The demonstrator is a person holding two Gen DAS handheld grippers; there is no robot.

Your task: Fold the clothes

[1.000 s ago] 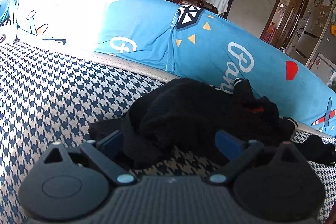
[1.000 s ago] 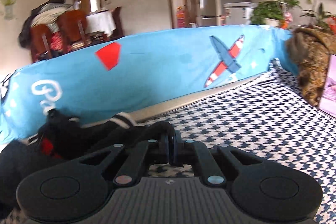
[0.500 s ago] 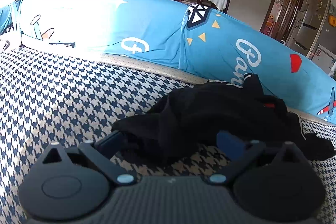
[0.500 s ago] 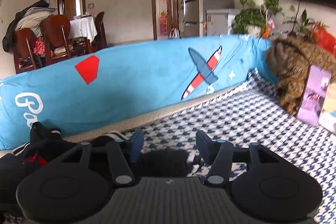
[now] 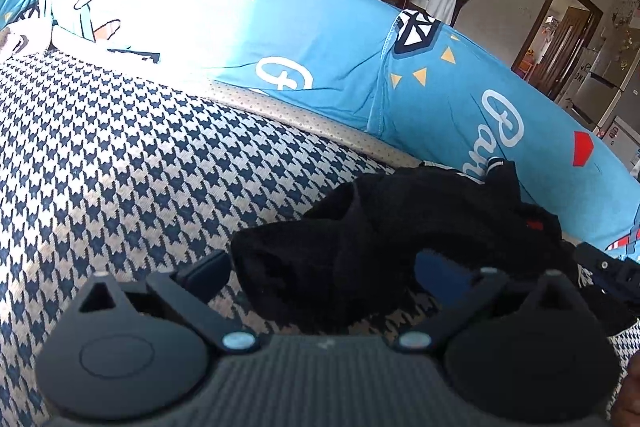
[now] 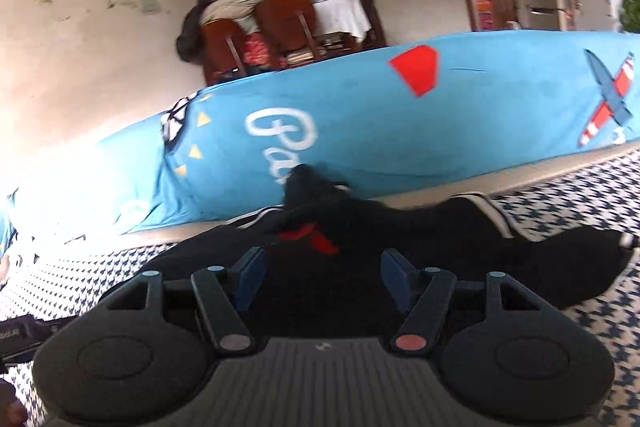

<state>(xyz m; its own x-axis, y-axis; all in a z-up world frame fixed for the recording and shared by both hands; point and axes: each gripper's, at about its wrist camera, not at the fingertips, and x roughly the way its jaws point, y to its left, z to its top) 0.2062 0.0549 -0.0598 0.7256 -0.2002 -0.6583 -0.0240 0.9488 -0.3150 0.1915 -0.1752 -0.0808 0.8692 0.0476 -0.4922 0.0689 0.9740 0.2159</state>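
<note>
Right wrist: "Pa" on blue cover [image 6: 360, 131]

One black garment [image 5: 420, 211] lies crumpled at lower centre of both views. Two hand-held grippers show: the left hand-held gripper [image 5: 326, 273] and the right hand-held gripper [image 6: 322, 277], each with two fingers. Two brown chairs [image 6: 256, 35] stand at upper centre.

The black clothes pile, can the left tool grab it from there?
Probably yes. The left tool is open, and the black clothes pile lies crumpled right between its fingers on the checked cover, nothing blocking.
</note>
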